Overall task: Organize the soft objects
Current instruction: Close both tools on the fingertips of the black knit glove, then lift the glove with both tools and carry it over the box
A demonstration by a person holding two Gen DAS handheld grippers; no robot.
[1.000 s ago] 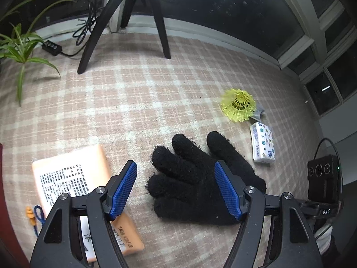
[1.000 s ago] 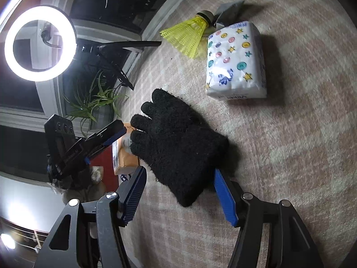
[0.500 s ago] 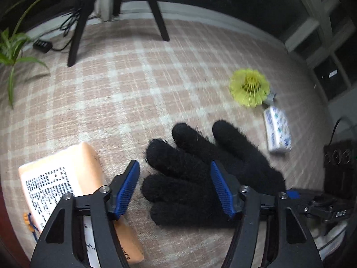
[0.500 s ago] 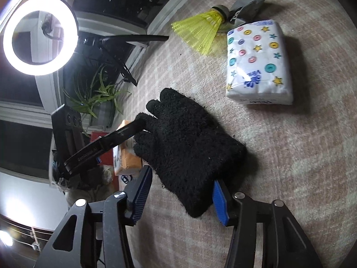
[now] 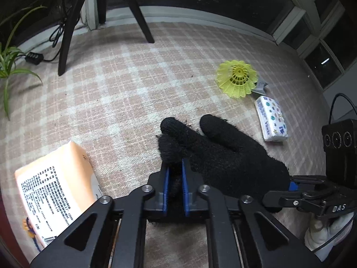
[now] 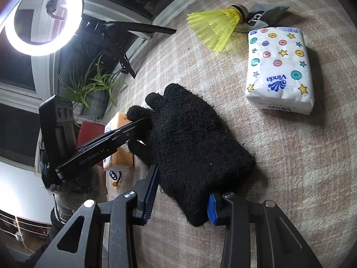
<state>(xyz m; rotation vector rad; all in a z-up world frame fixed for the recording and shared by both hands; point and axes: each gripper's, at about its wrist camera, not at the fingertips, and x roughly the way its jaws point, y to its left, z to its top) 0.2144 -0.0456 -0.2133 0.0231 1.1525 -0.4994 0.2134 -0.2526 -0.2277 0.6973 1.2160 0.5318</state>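
Observation:
A black fuzzy glove (image 5: 223,154) lies on the checked cloth; it also shows in the right wrist view (image 6: 191,151). My left gripper (image 5: 175,169) is shut on the glove's finger end, with dark fabric pinched between its blue pads (image 5: 165,185). From the right wrist view the left gripper (image 6: 133,129) bites the glove's fingers from the left. My right gripper (image 6: 180,198) is open and straddles the glove's cuff end, one pad on each side.
An orange tissue pack (image 5: 55,192) lies at the left. A white patterned tissue pack (image 6: 279,71) and a yellow shuttlecock (image 6: 216,26) lie beyond the glove. Tripod legs (image 5: 67,29), a plant (image 5: 9,62) and a ring light (image 6: 42,15) stand at the far edge.
My left gripper has closed from wide open onto the glove's fingers. My right gripper has moved in around the cuff and stays open.

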